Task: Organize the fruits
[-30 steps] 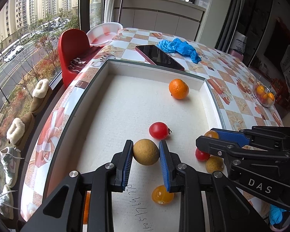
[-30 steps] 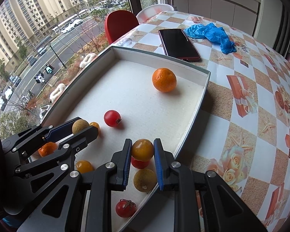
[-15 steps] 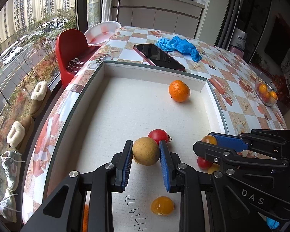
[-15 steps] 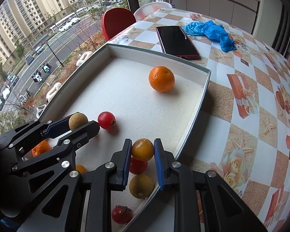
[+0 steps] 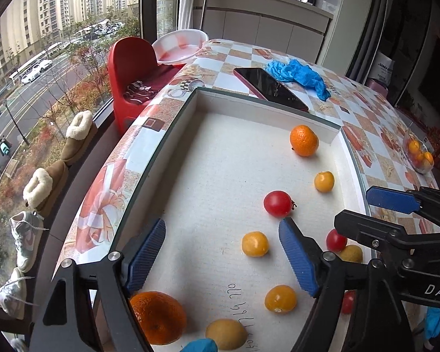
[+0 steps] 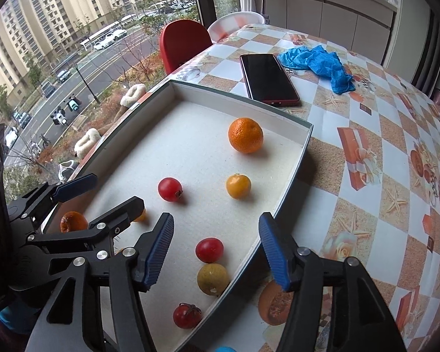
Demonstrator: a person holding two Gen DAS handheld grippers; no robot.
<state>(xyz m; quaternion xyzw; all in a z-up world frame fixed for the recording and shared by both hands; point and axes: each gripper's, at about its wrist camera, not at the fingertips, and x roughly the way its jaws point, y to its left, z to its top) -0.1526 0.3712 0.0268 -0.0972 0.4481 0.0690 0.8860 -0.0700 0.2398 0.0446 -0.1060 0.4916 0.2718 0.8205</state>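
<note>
A white tray [image 5: 349, 152] on the table holds loose fruit: an orange [image 5: 304, 140], red tomatoes [image 5: 277, 204], yellow tomatoes [image 5: 324, 181] and brown round fruits [image 5: 226, 334]. My left gripper [image 5: 221, 256] hangs over the tray's near left part, its jaws opening. A yellow tomato [image 5: 255, 244] lies on the tray floor between its fingers, untouched. My right gripper [image 6: 215, 250] hangs over the near right corner, its jaws opening too. A red tomato [image 6: 209, 250] lies loose between its pads, and a brown fruit [image 6: 213, 278] sits just below.
Behind the tray [image 6: 293, 182] lie a dark phone [image 6: 268, 77] and crumpled blue gloves [image 6: 316, 61]. A clear bowl of fruit [image 5: 419, 155] stands at the far right. A red chair [image 5: 132, 70] and a white basin [image 5: 179, 47] are beyond the table's left edge, by the window.
Both grippers have opened wide. The left let go of the brown fruit and the right let go of the yellow-orange fruit; both fruits now lie in the tray.
</note>
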